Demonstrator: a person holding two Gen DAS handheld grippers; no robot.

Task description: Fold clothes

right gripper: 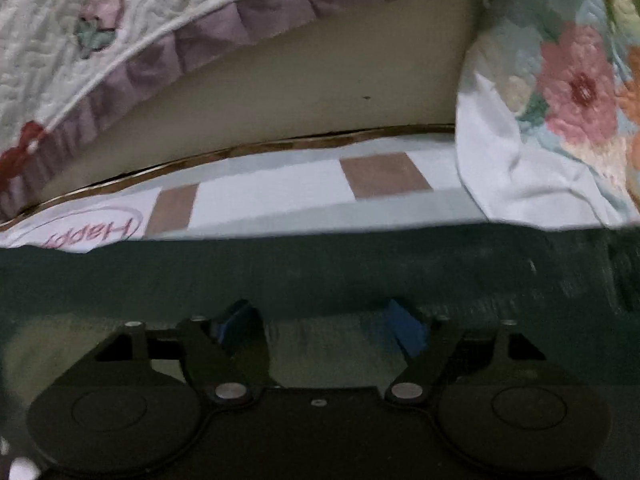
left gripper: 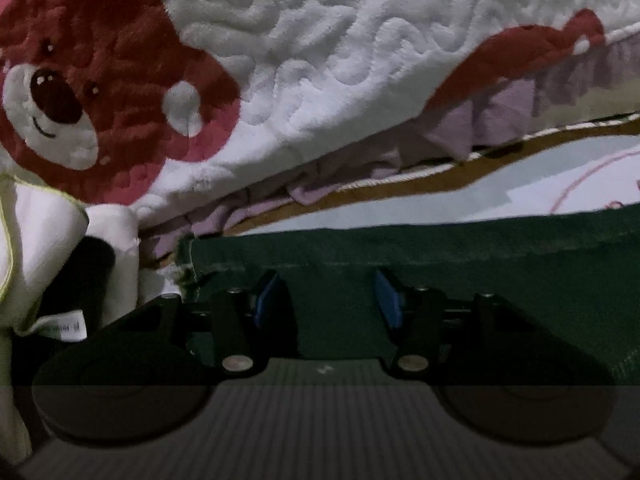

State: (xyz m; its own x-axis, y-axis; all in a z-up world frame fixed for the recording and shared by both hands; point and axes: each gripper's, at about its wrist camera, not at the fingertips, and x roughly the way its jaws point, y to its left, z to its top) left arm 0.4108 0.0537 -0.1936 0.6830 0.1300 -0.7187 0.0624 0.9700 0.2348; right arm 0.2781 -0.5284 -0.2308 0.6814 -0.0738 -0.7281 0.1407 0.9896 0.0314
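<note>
A dark green garment [left gripper: 440, 264] runs off the right edge of the left wrist view, hiding the sheet beneath it. The small label [left gripper: 64, 326] on white cloth at left is too blurred to read. In the right wrist view, motion blur smears the green fabric [right gripper: 320, 272].

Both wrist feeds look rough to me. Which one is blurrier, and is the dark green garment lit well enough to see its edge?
Right wrist: blurrier, with the dark green garment smeared and its far edge soft; the right gripper is dim. Left wrist: sharper, with the garment's hem and stitching readable near the left gripper, though the foreground is underlit. Both bend straight lines, fisheye-style, and the white quilt is brightest.
</note>
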